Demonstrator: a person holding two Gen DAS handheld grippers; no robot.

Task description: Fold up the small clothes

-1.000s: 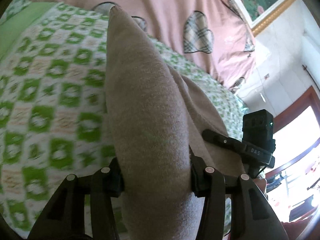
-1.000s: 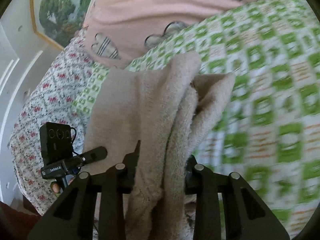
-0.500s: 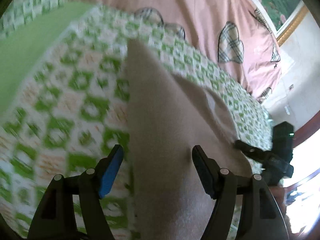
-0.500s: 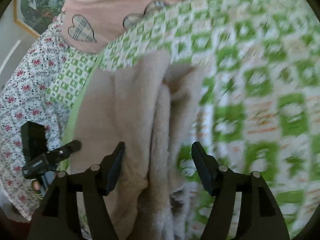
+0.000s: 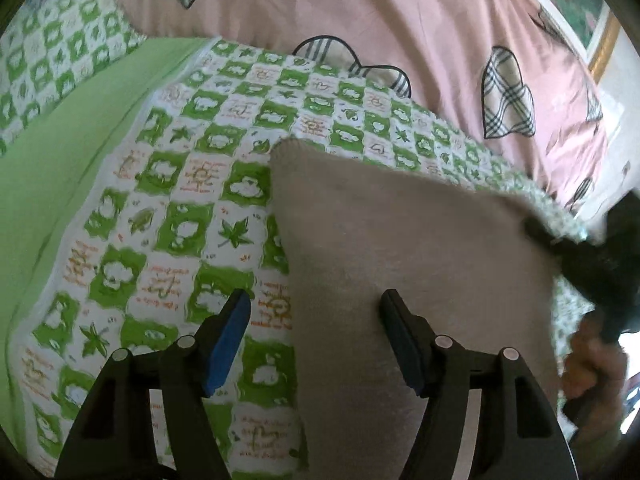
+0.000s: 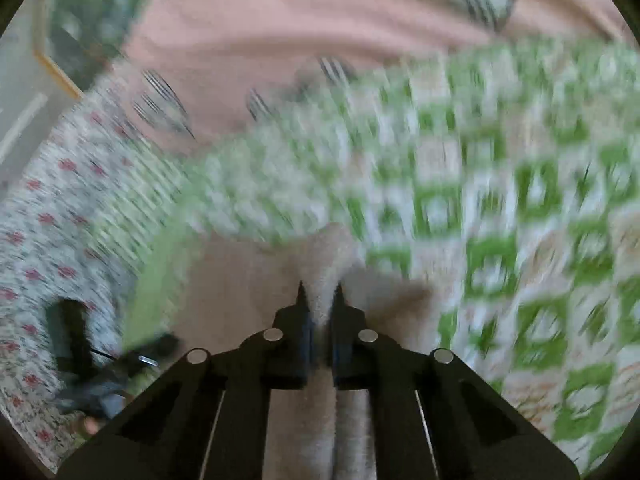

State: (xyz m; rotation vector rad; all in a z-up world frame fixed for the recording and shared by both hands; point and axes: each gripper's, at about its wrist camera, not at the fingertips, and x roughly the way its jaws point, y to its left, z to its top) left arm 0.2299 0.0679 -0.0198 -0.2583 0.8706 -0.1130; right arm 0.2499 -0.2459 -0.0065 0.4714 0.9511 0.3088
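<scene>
A beige knit garment (image 5: 404, 256) lies folded flat on the green-and-white patterned bedspread (image 5: 168, 216). My left gripper (image 5: 314, 322) is open, its jaws wide apart over the garment's left edge, holding nothing. In the blurred right wrist view my right gripper (image 6: 319, 300) is shut on a raised fold of the beige garment (image 6: 332, 256), which pokes up between the fingertips. The right gripper also shows at the right edge of the left wrist view (image 5: 592, 264), with the hand that holds it.
A pink quilt with plaid hearts (image 5: 400, 16) lies bunched along the back of the bed. A plain green strip (image 5: 72, 128) borders the bedspread on the left. A floral sheet (image 6: 44, 208) and a framed picture (image 6: 68, 28) are at the left of the right wrist view.
Both grippers opened and dropped the garment onto the bed. The left stays open and has drawn back. The right has shut again on a fold and is moving fast.
</scene>
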